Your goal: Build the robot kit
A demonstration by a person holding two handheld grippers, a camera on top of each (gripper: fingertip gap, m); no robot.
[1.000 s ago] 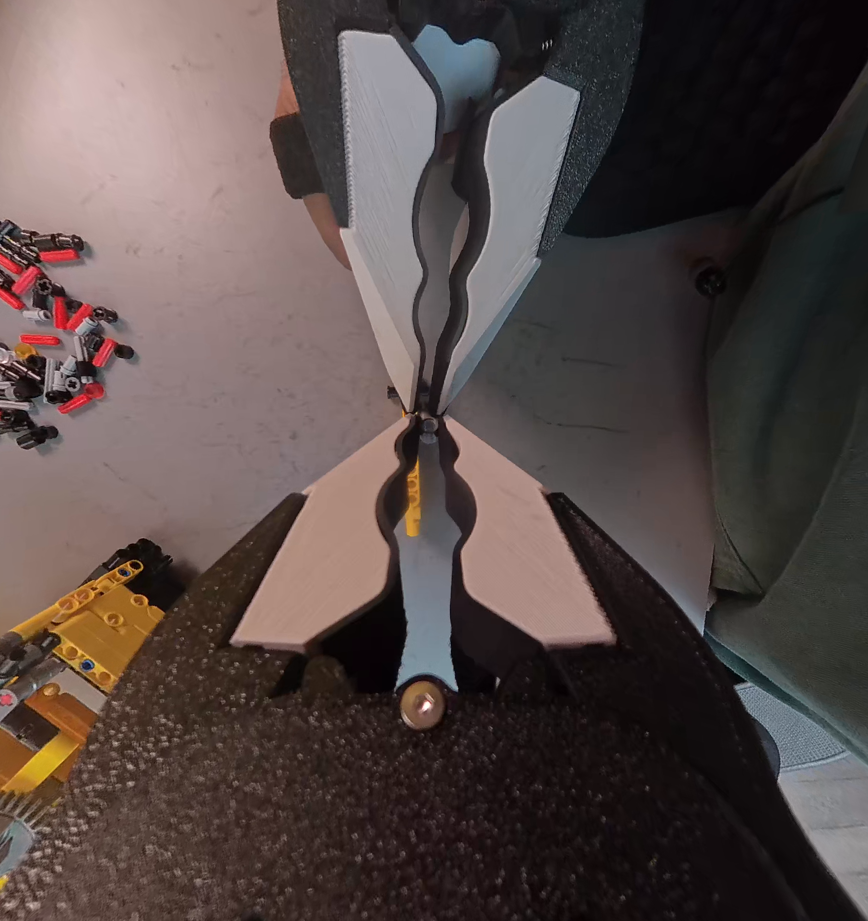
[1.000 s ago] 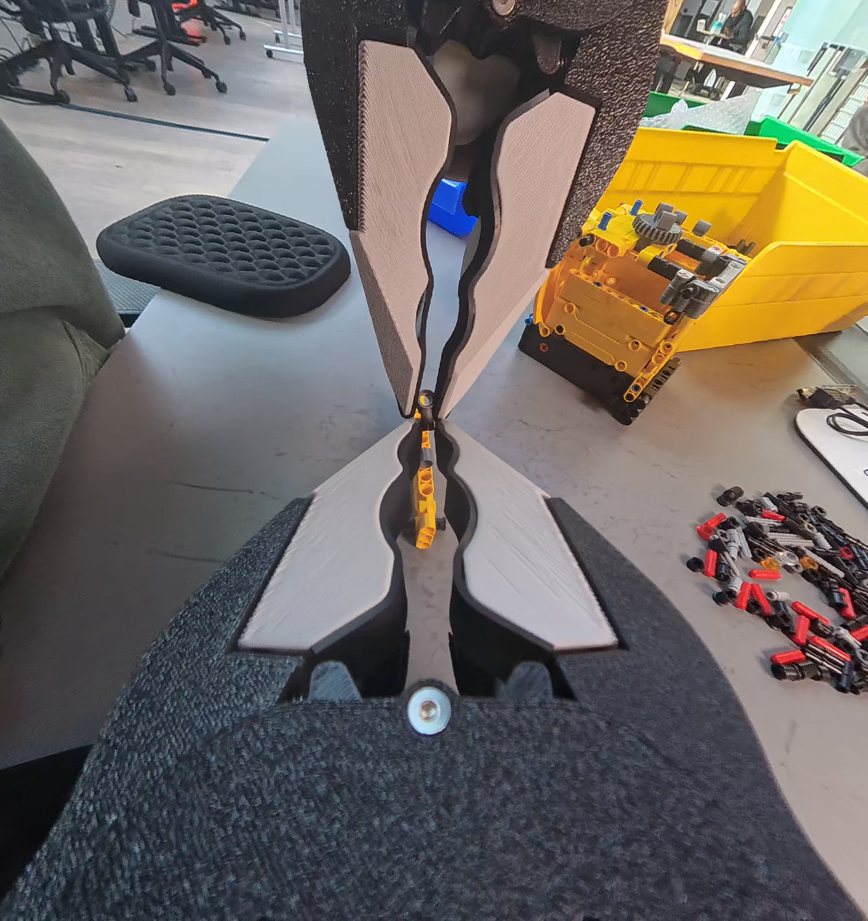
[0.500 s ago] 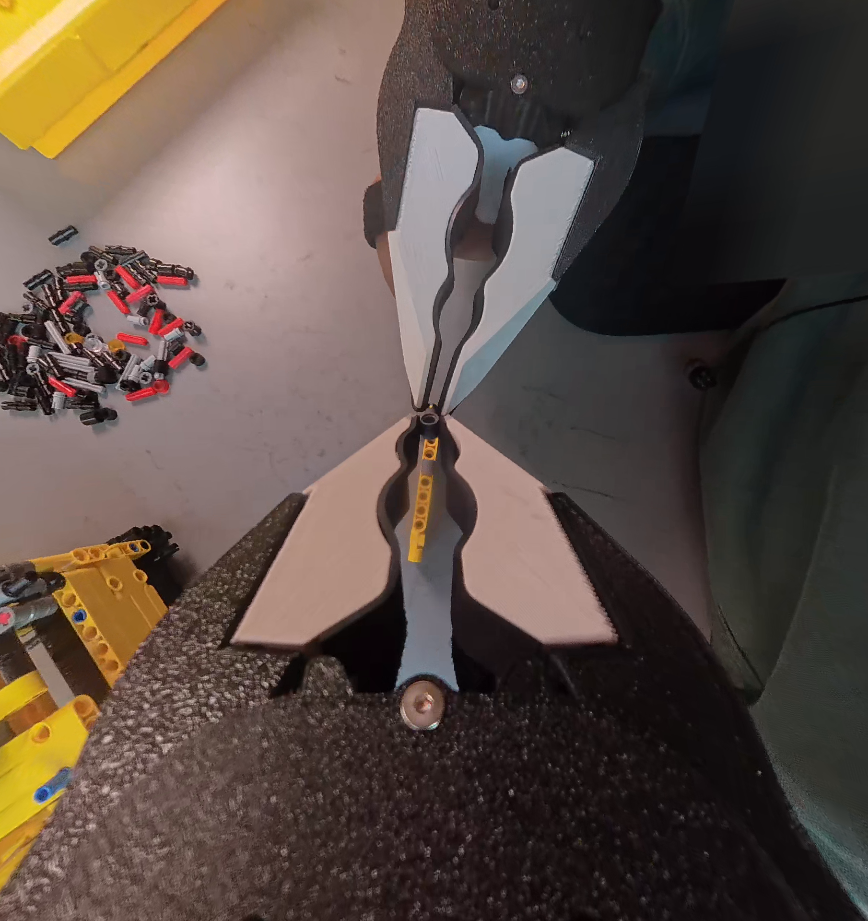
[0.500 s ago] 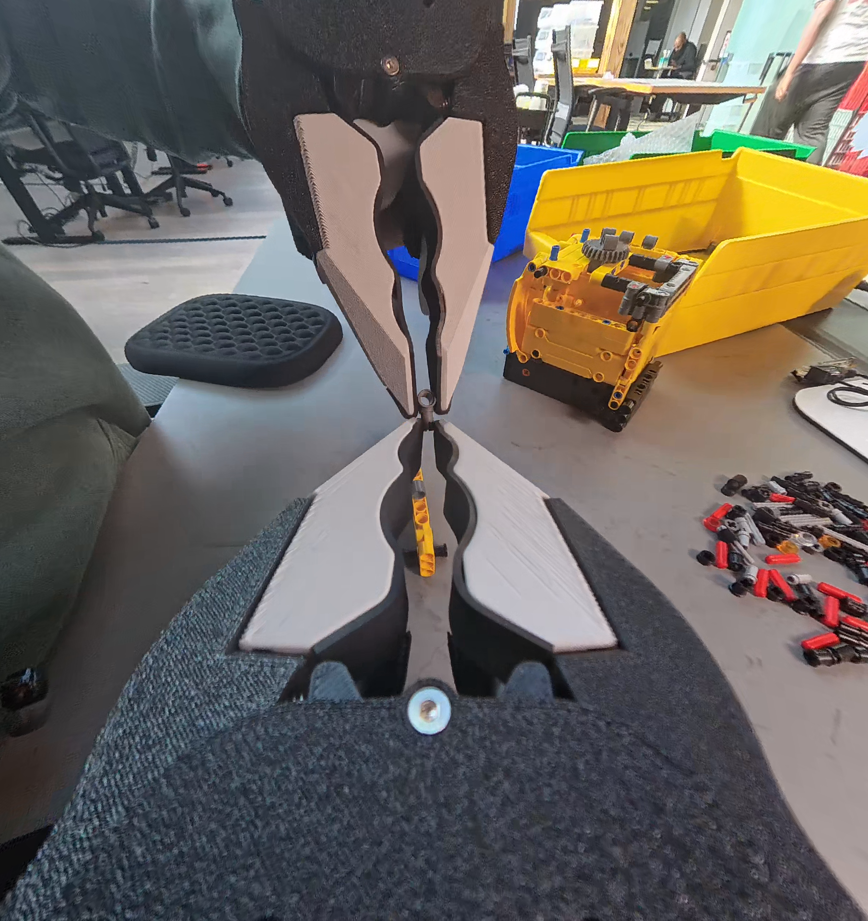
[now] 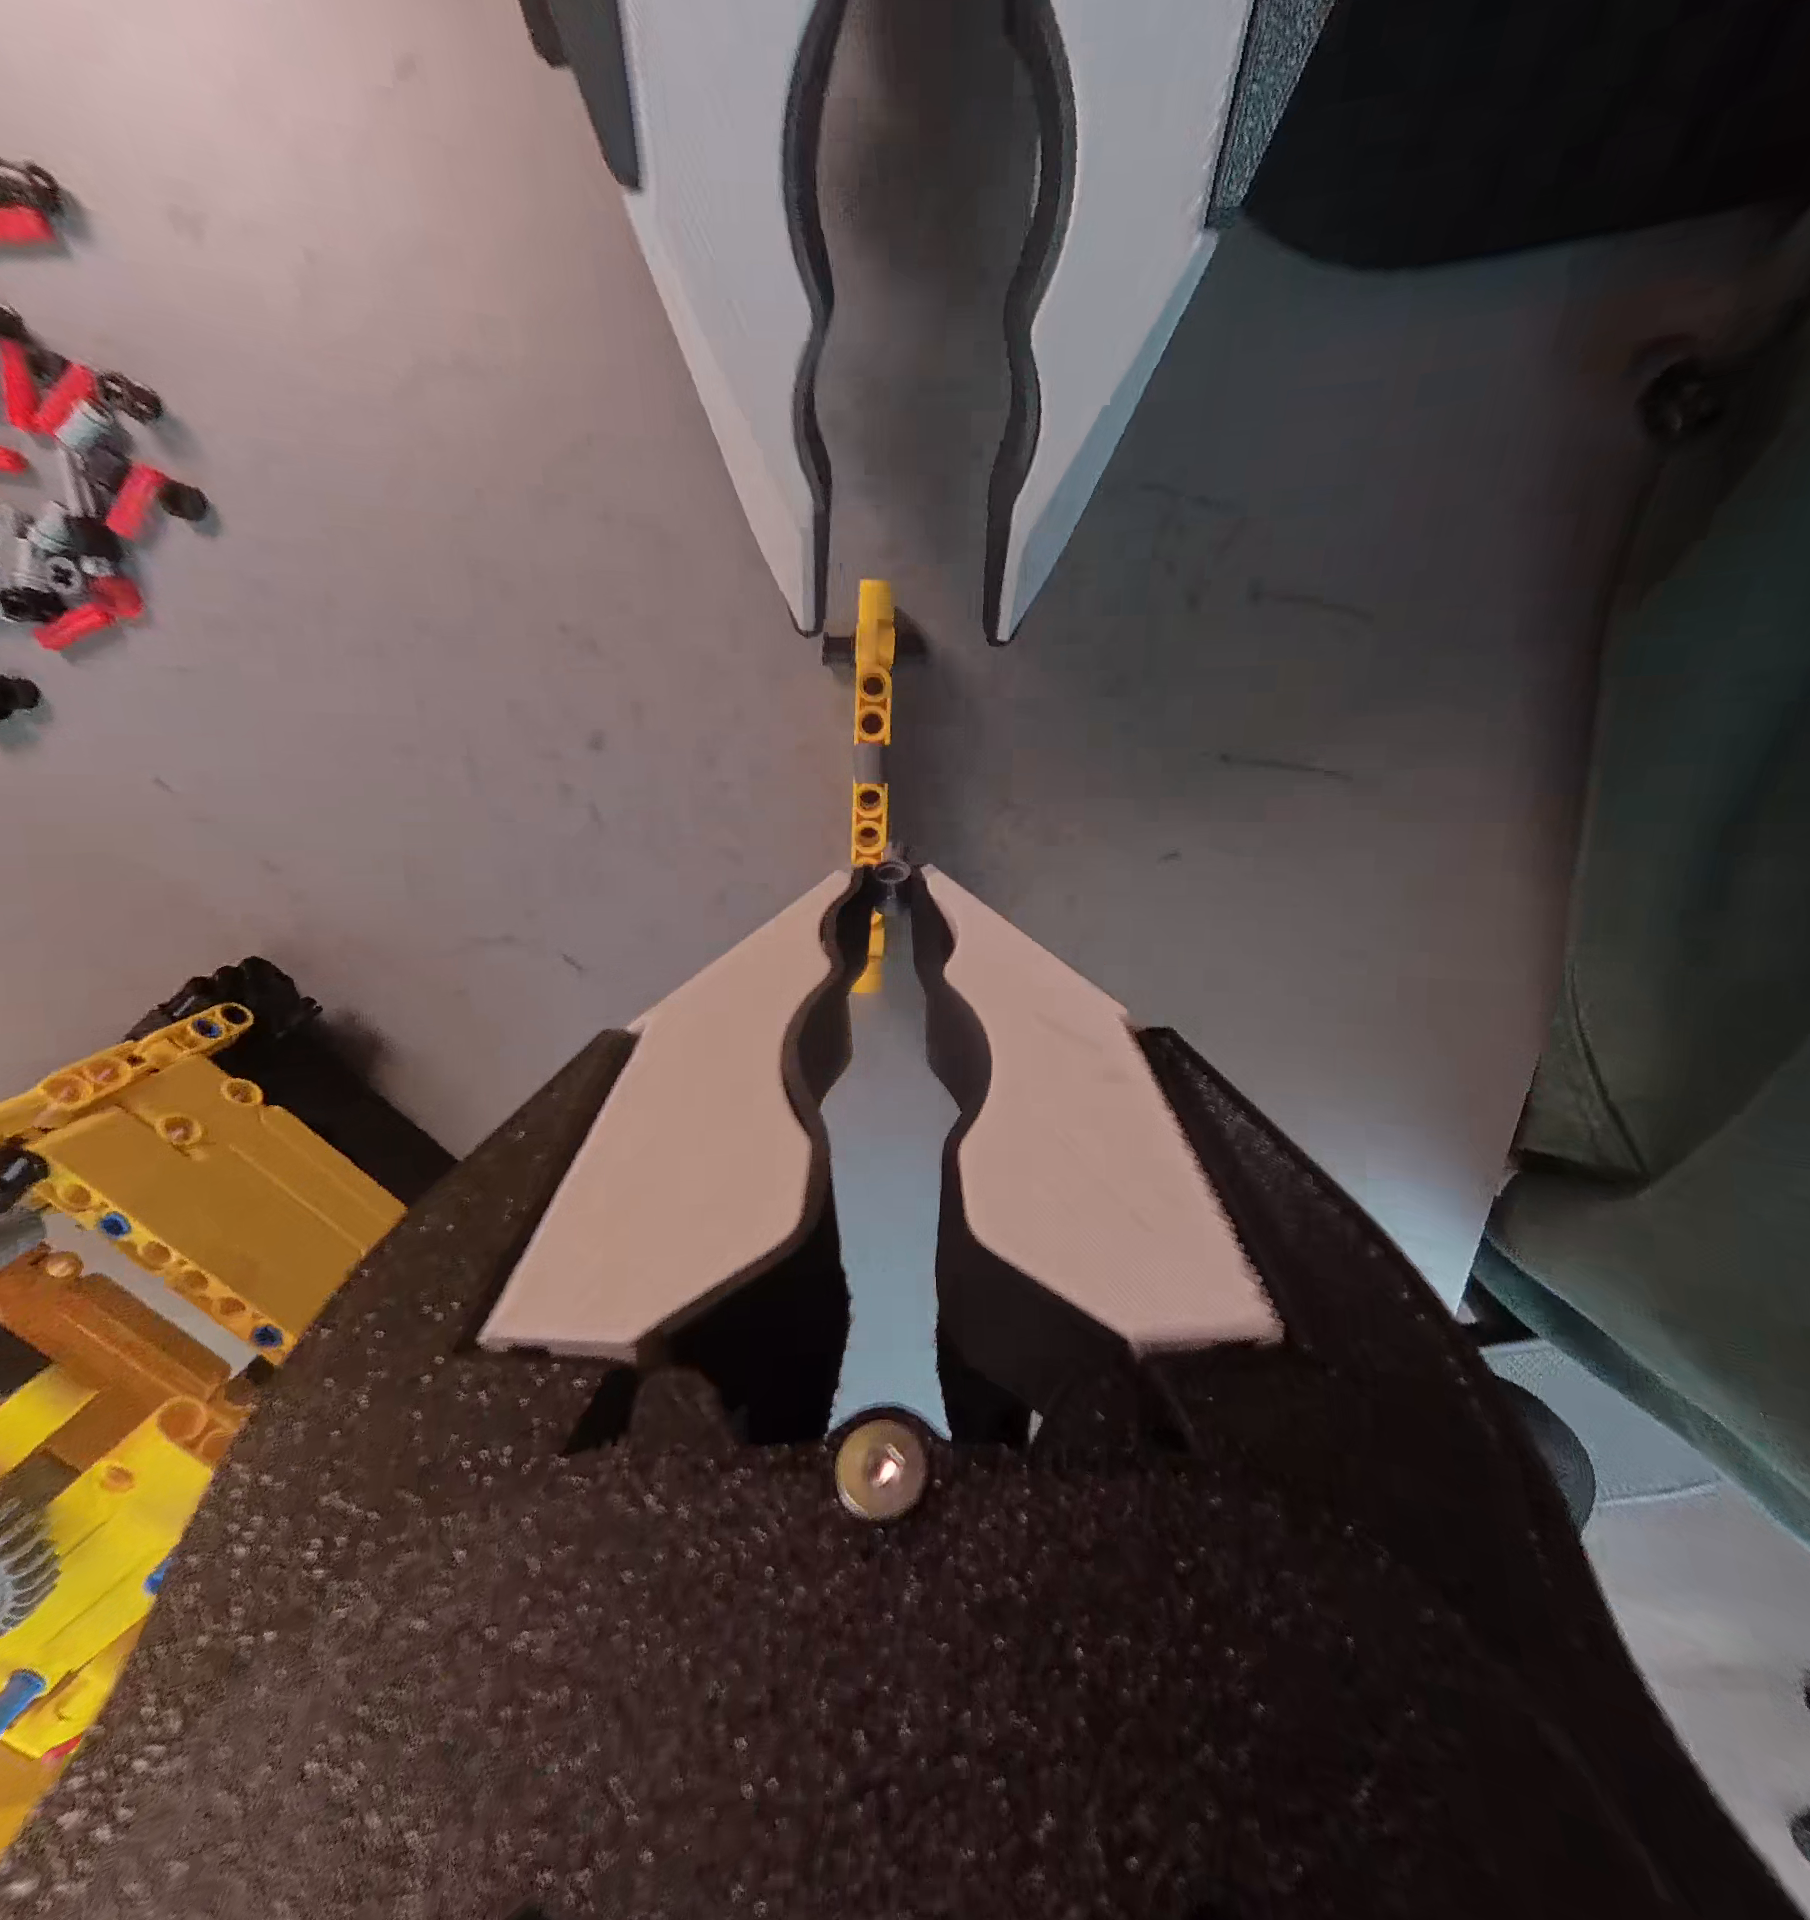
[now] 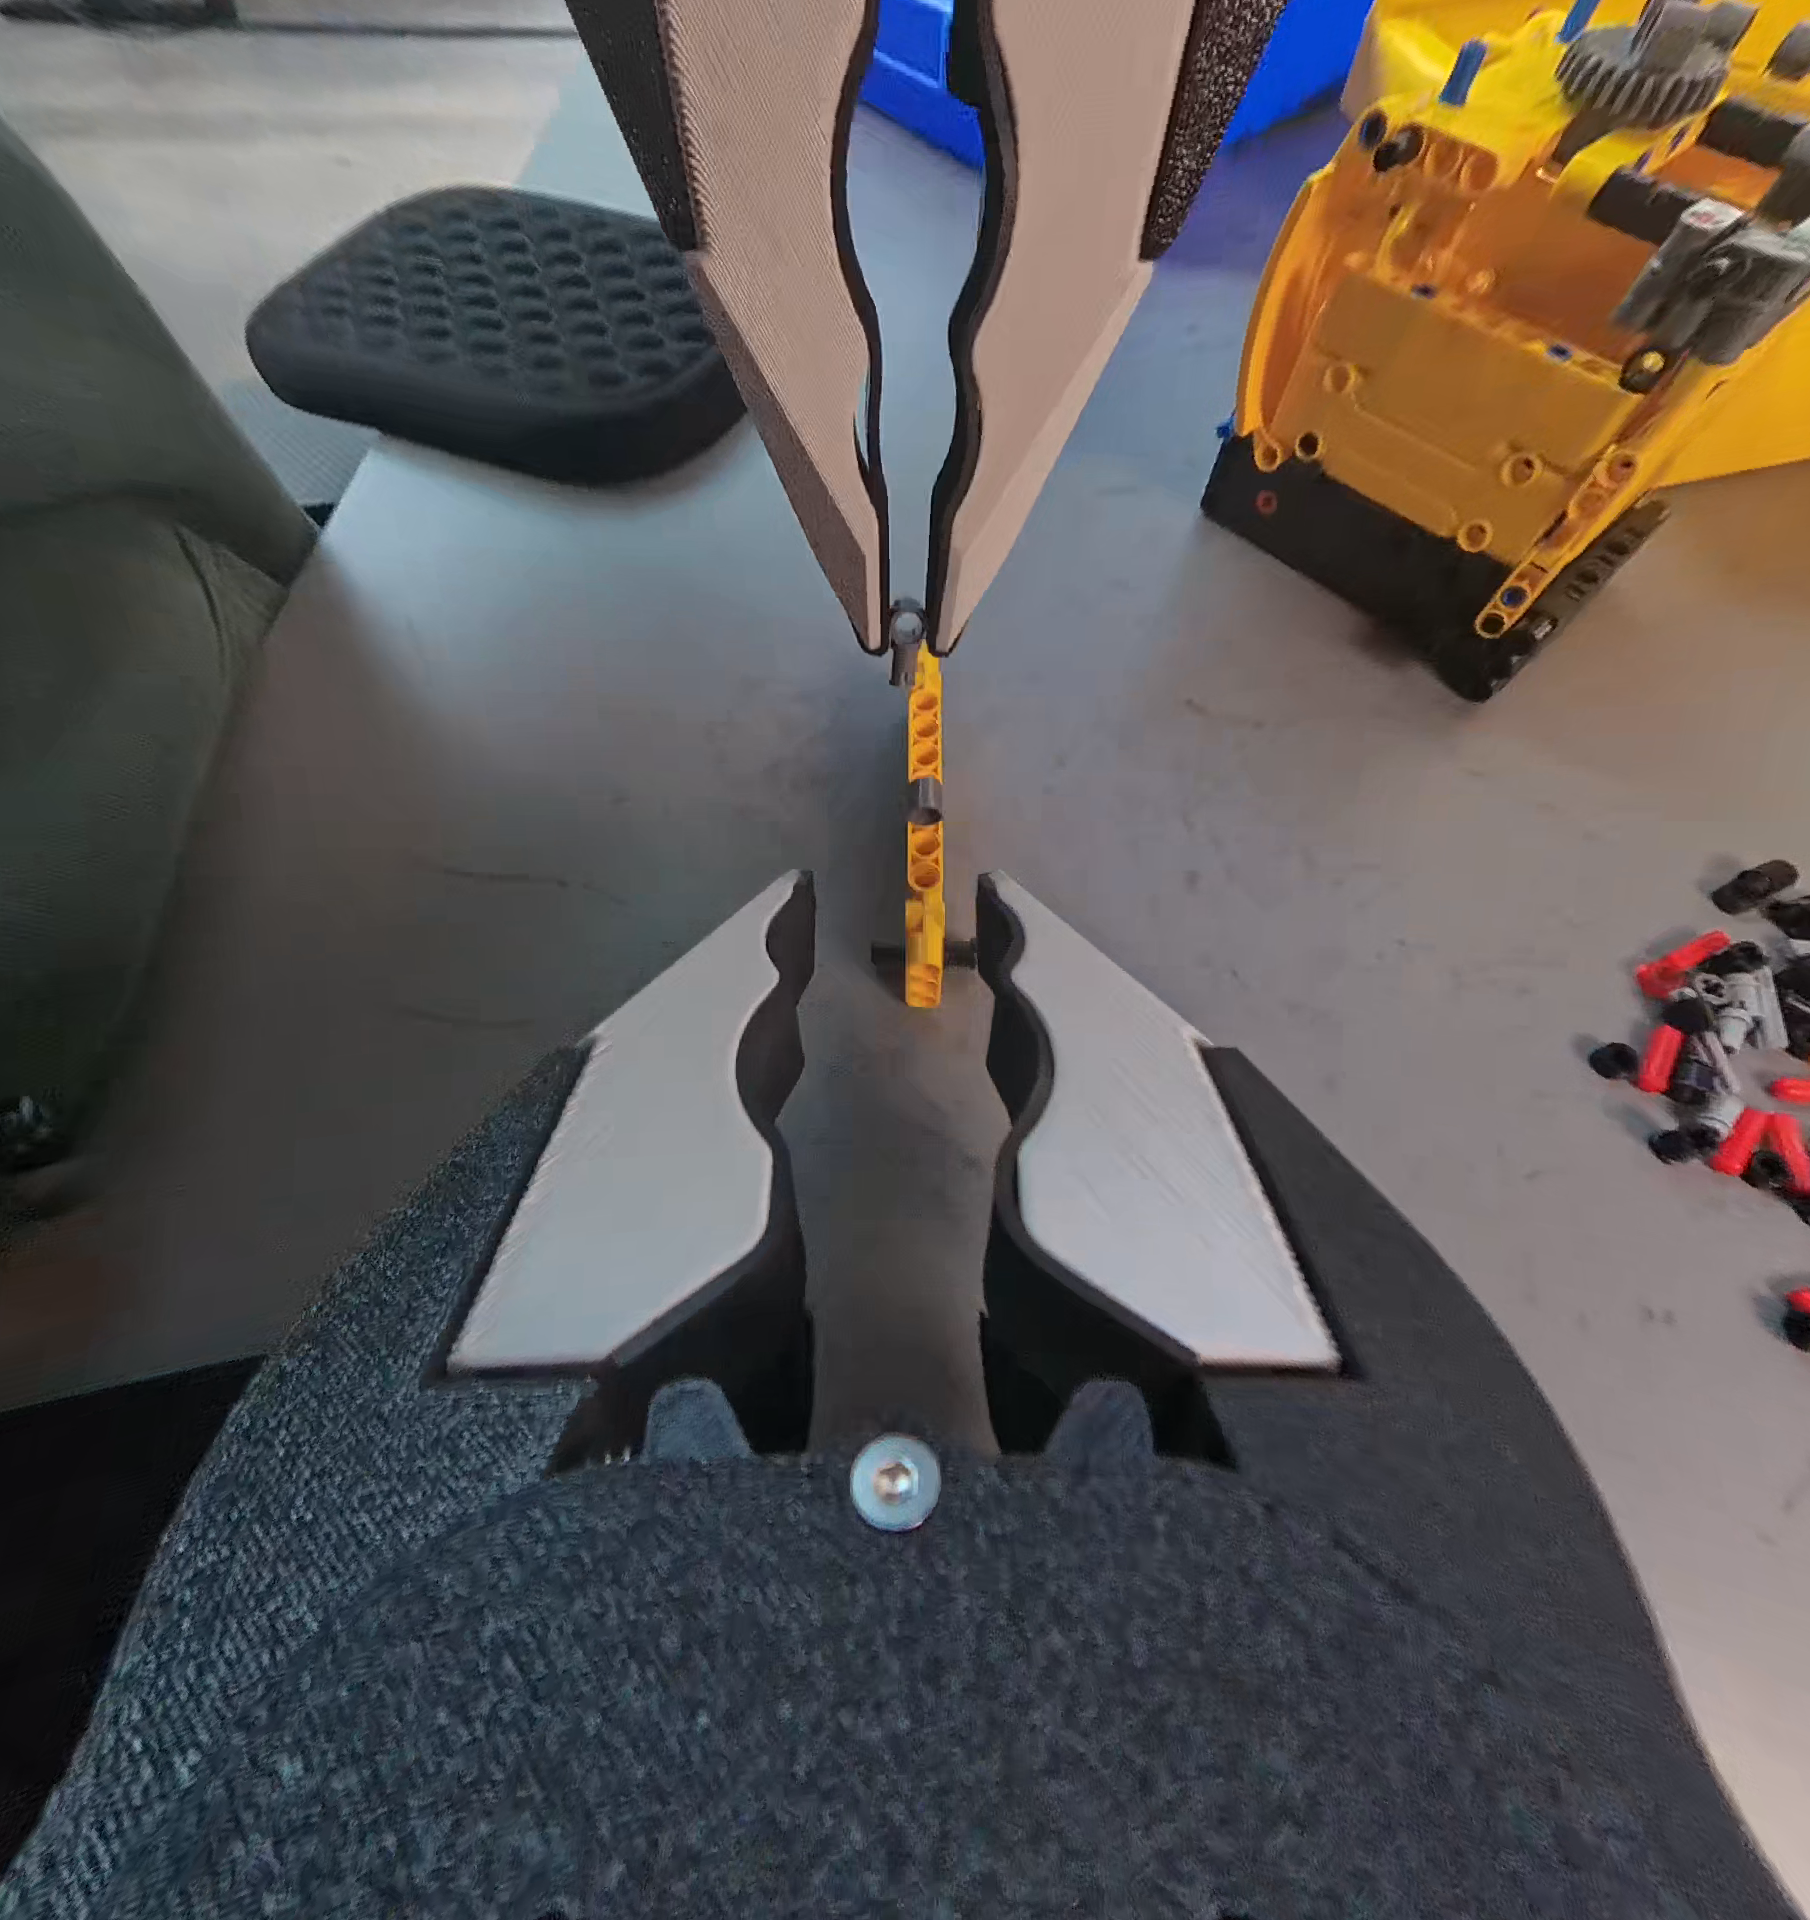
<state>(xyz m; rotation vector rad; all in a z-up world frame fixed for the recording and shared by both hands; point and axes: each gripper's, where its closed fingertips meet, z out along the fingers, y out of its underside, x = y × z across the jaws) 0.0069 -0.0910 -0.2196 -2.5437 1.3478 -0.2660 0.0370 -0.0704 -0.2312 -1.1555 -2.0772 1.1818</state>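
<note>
Grey table (image 6: 1244,831) under both grippers. Yellow brick-built vehicle (image 6: 1503,343) at far right of right wrist view; heap of red, black, grey pins (image 6: 1774,1060) nearer, well apart. Left gripper (image 5: 885,881) clamped on end of yellow beam (image 5: 872,717). Right gripper (image 6: 896,883) spread apart, tips flanking beam's other end, not gripping.

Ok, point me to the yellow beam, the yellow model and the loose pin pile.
yellow beam (image 6: 924,831), right wrist view, on its holed mid-length.
yellow model (image 6: 1483,343), right wrist view, on its side panel.
loose pin pile (image 6: 1753,1049), right wrist view, on the red and black pins at the table's right.
</note>
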